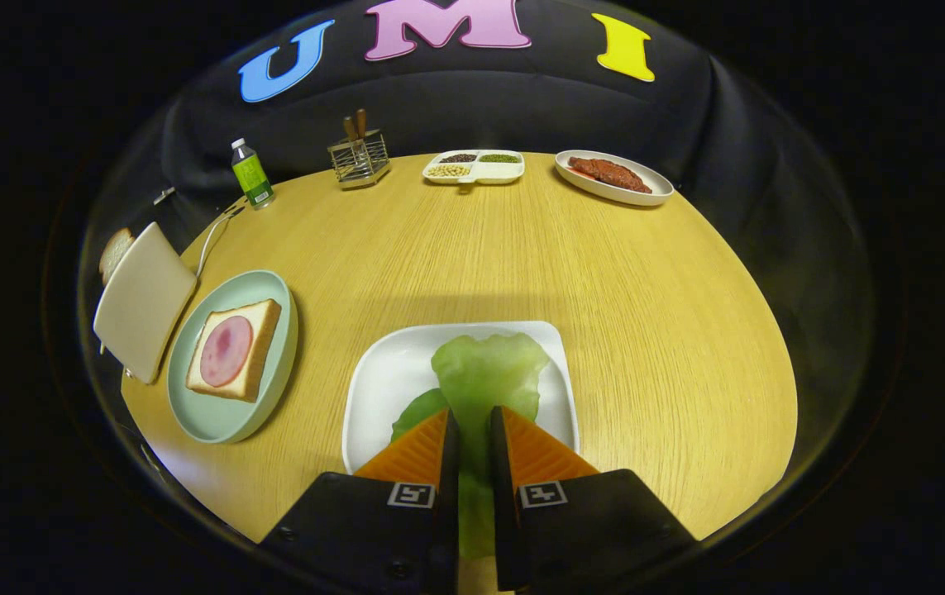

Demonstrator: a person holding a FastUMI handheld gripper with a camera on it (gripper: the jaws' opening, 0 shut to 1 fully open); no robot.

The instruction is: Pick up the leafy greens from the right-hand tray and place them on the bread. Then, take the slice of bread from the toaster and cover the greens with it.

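1. Standing at the left edge of the counter (pixel 472 248): a pale toaster (pixel 144 302), with a slice of bread (pixel 114 252) poking out behind its far side.
2. Lying just right of the toaster, near the left edge: a pale green plate (pixel 269 388) carrying a square slice of bread (pixel 260 347) topped with a round of pink ham (pixel 226 350).
3. Standing toward the far left edge: a small bottle with a green label (pixel 252 173), a white cable (pixel 212 240) trailing between it and the toaster.
4. Sitting along the far edge, right of the bottle: a wire holder (pixel 359 159) with brown handles sticking up, then a white divided dish (pixel 474 168) holding grains and beans, then a white oval plate (pixel 614 178) with a dark red piece of meat.
5. Resting near the front edge, about midway along it: a white square tray (pixel 381 372), well apart from the green plate.
6. Hanging over that tray: pale leafy greens (pixel 489 372), the stem running back between the fingers, the ruffled leaf spreading just ahead of them; a darker green leaf (pixel 418 411) showing beneath, on the tray.
7. Pinching the greens by the stem: the tool (pixel 470 426), both fingers pressing in from either side with only the stem between them.
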